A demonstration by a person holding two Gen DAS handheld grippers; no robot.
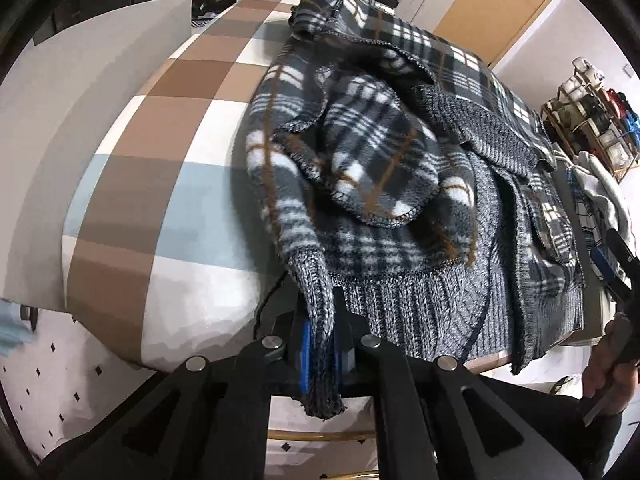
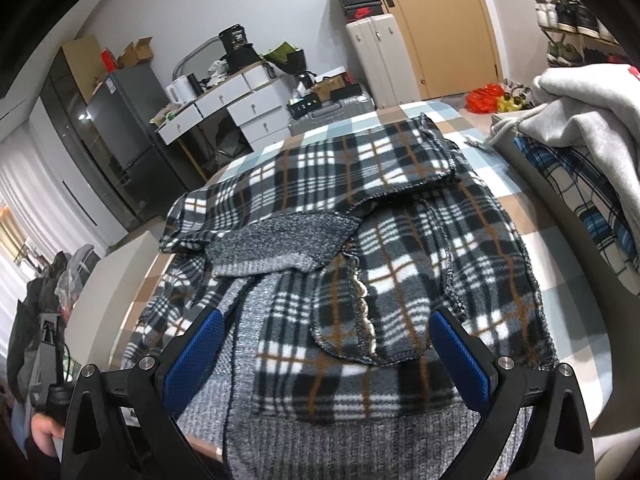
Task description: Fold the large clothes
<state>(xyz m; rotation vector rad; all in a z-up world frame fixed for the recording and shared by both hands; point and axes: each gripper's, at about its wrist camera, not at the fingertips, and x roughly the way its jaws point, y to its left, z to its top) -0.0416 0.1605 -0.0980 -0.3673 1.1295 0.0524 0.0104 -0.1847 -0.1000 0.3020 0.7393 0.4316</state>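
Observation:
A grey-and-white plaid fleece jacket with grey knit trim (image 1: 380, 152) lies crumpled on a checked bed (image 1: 160, 184). My left gripper (image 1: 324, 356) is shut on the jacket's grey knit sleeve cuff (image 1: 320, 312) at the bed's near edge; the cuff end hangs below the pads. In the right wrist view the jacket (image 2: 360, 280) lies spread out, its knit hem nearest. My right gripper (image 2: 326, 354) is open and empty, its blue pads (image 2: 192, 360) wide apart just above the jacket's hem area.
A pile of grey and blue-plaid clothes (image 2: 580, 152) lies on the bed's right side. A white board (image 1: 80, 120) stands along the left side. A desk with drawers (image 2: 232, 108), a fridge (image 2: 120, 120) and suitcases (image 2: 376, 64) stand beyond the bed.

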